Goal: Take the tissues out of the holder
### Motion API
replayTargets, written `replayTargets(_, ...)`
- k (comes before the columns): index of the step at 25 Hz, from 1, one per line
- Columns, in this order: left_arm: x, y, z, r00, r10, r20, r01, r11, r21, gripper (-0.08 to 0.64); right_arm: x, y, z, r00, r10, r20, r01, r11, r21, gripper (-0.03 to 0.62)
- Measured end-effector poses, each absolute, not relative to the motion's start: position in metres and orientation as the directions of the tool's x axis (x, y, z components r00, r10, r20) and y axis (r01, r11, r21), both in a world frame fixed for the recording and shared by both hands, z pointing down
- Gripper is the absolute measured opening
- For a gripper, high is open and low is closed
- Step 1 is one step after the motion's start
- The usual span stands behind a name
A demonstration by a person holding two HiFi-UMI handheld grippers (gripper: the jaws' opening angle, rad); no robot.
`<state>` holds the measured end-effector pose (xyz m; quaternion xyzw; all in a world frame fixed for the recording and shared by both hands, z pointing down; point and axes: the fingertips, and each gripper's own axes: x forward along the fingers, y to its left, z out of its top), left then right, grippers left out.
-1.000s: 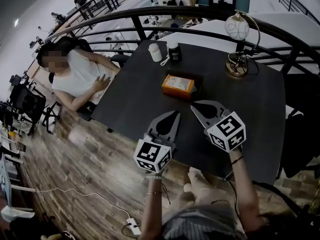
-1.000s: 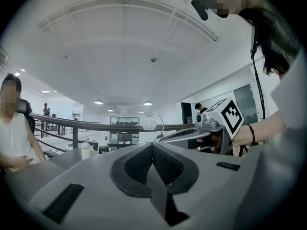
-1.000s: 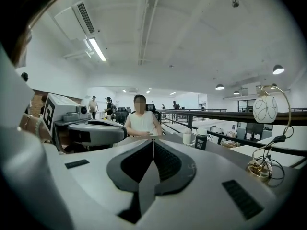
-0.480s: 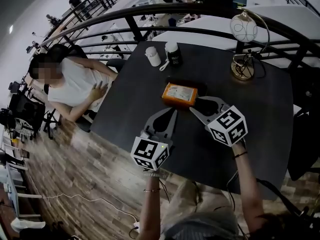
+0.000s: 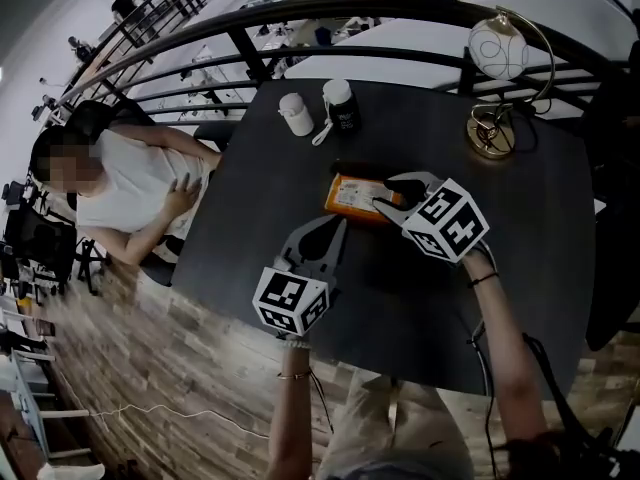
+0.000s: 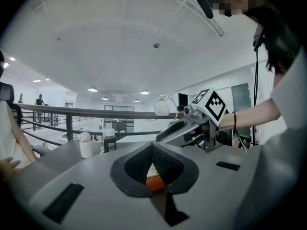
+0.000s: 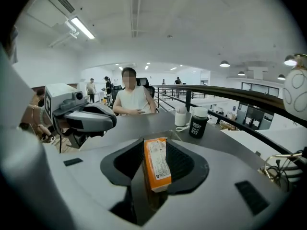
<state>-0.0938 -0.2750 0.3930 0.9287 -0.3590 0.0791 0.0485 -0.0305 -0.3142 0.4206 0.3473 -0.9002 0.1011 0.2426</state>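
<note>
Two tools out over the dark worktop point(image 5: 260, 168), side by side near its middle.

Right tool point(image 5: 394, 196): spread wide, jaws just now opening, one to each side of the right end of the orange tissue pack point(image 5: 352, 195). No pad seen pressing on the pack in the right gripper view, so nothing gripped.

Left tool point(image 5: 336, 230): tips closed together, empty, held just near of the pack and apart from it. Only a sliver of orange glimpsed through the slit behind its tips in the left gripper view.

Tissue pack: lying flat around the middle of the worktop, labelled face up. Long axis running left to right, right end sitting slightly nearer. Seen end-on from the right tool, so long axis roughly in line with those jaws.

Dark holder point(image 5: 350, 168): hard to separate from the worktop, showing only as a black edge along the pack's far side.
</note>
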Motion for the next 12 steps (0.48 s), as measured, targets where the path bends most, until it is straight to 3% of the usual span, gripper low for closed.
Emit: replayTargets(12,-0.118,-0.306,0.412,0.698,-0.683,0.216,-0.707,-0.705,0.053,0.008,-0.070,-0.356,0.461,-0.624,-0.459,0.633,-0.586,0.810,0.010,0.126)
